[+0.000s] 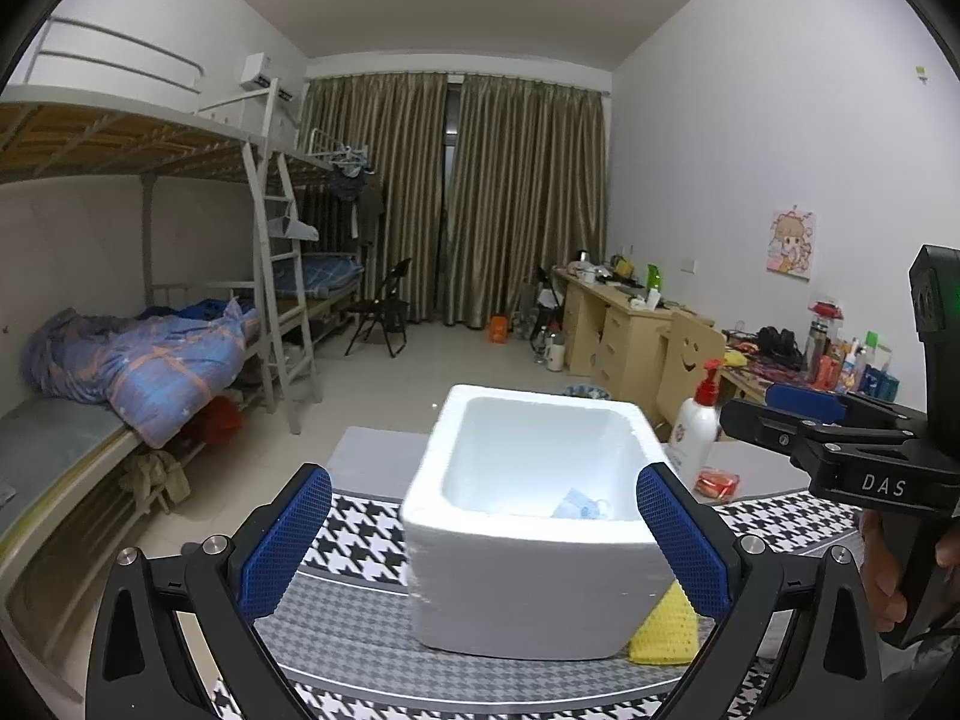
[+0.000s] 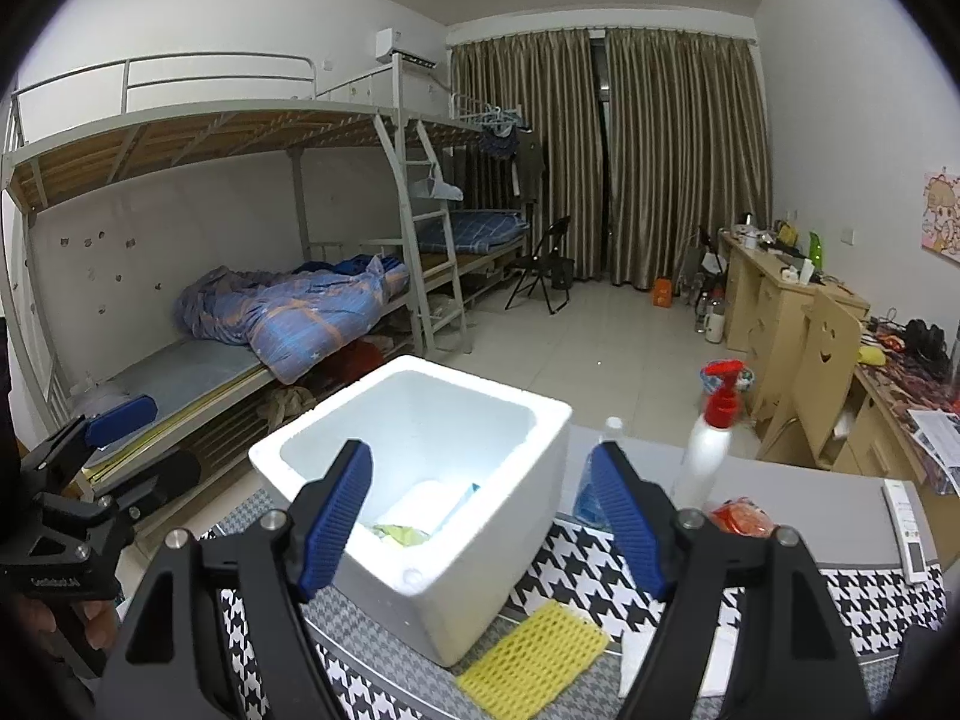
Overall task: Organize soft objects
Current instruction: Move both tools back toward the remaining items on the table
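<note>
While both grippers gape empty | yellow foam net (image 2: 533,657) beside box (image 2: 480,564), below R gripper (image 2: 480,522)

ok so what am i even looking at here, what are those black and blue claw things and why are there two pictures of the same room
The claws are hand-held grippers, not a robot: a person holds one in each hand, and each carries a wide-angle camera looking forward along its two blue-padded fingers. One picture comes from the left gripper, the other from the right gripper. Each view also catches the other gripper at its edge.

Both grippers are open and hold nothing.

On the houndstooth-patterned cloth stands a white foam box with a few soft items inside, including something light blue. A yellow mesh foam pad lies outside against the box. Behind stand a white pump bottle with a red top and an orange-red packet.
</note>
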The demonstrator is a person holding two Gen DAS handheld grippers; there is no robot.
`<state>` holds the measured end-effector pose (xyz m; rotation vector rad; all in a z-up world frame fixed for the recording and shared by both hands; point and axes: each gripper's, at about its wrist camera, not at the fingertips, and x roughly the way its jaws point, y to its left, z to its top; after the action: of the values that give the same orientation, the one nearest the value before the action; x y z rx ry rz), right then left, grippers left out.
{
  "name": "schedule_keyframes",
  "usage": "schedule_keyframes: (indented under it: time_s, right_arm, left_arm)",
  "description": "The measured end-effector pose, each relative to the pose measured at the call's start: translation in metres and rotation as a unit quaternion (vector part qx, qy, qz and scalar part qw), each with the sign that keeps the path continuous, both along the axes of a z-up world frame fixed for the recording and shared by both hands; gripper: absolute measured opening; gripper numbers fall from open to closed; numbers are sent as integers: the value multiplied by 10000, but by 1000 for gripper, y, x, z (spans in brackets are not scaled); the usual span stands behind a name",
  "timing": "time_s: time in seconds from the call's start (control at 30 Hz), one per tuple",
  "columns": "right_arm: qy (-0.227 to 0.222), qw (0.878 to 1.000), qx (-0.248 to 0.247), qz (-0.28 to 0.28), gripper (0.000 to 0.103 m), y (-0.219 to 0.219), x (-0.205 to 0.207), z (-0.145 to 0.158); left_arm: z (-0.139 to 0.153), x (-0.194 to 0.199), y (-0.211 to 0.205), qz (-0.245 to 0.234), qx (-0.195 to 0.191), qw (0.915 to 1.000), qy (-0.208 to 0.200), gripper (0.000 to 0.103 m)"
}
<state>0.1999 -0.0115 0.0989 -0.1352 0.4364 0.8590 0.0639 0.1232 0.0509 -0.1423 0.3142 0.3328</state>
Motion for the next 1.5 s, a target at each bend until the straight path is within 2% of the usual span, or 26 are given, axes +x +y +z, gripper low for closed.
schedule_keyframes:
  time_s: [0.2, 0.83, 1.2, 1.5]
  right_arm:
    - [-154, 9997, 99, -186, 95, -20, -5, -1]
    - [-226, 9966, 248, -747, 96, -82, -6, -11]
    - [-267, 9939, 193, -1050, 96, -114, -11, -18]
    - [-213, 9923, 142, -1213, 96, -140, -14, -31]
  left_arm:
    - [2, 5, -15, -197, 13, 9998, -25, 102]
    - [-1, 24, -58, -905, 82, 9959, -20, 102]
    - [-9, 37, -84, -1364, 70, 9905, 131, 102]
    - [-20, 45, -105, -1534, 66, 9877, 303, 102]
